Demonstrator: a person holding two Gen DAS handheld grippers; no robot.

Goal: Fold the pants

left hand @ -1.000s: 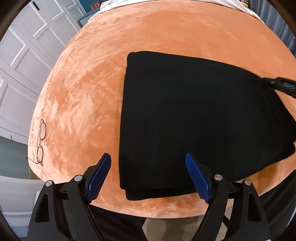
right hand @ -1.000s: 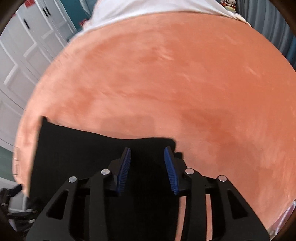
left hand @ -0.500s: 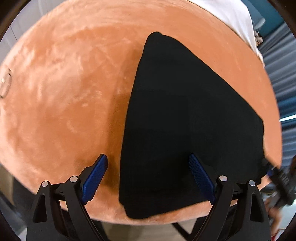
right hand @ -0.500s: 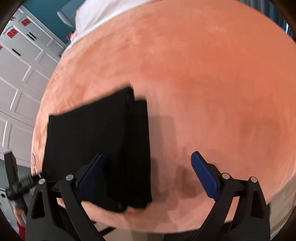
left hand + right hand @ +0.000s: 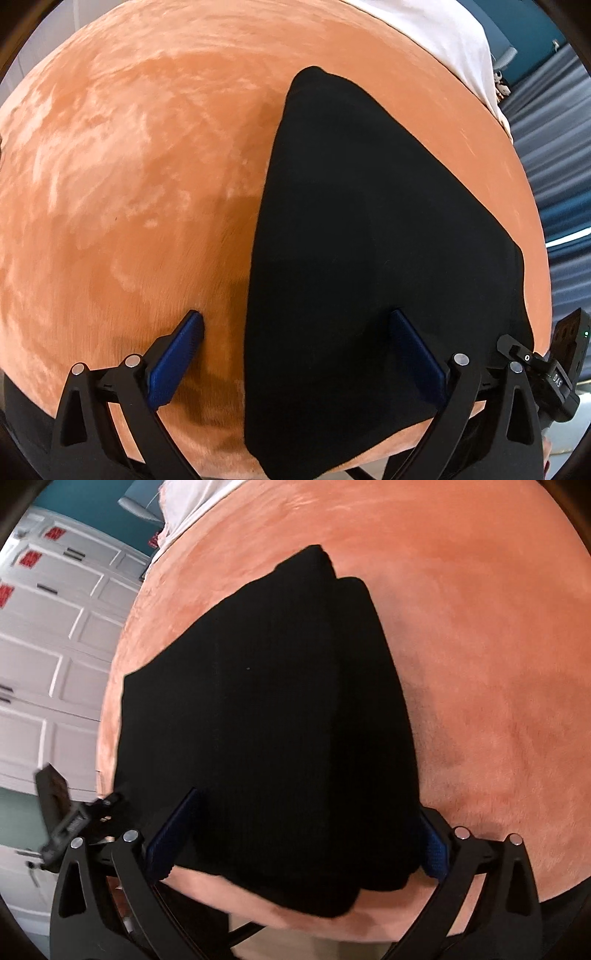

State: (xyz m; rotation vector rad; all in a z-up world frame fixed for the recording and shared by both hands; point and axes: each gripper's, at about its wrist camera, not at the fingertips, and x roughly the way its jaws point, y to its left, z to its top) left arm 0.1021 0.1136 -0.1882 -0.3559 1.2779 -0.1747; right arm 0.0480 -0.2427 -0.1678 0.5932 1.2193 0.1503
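Looking down the left wrist view, the black pants [image 5: 376, 266] lie folded flat on the orange plush blanket [image 5: 129, 166], their long left edge running from the near rim up toward the white sheet [image 5: 436, 40], and the left gripper [image 5: 295, 354] hangs with its jaws spread wide, holding nothing: the left blue pad [image 5: 177, 362] sits over bare plush, the right pad [image 5: 417, 362] over black cloth, so that edge lies between them. The right gripper's body shows at the far right edge. A second ago this camera saw the pants broadside with a pair of glasses off to the left; now it has swung round to look along their length and the glasses are gone from view. Switching to the right wrist view, the pants [image 5: 280, 709] show as a layered stack with a stepped edge on the right side, close to the blanket's near rim, and the right gripper [image 5: 303, 838] is splayed wide across the stack's near end, gripping nothing; a second ago its jaws were narrow over the cloth. My read: this fabric is soft, limp and light, likely to slump or shed a layer, so pinching all the layers together at the near corners looks safest.
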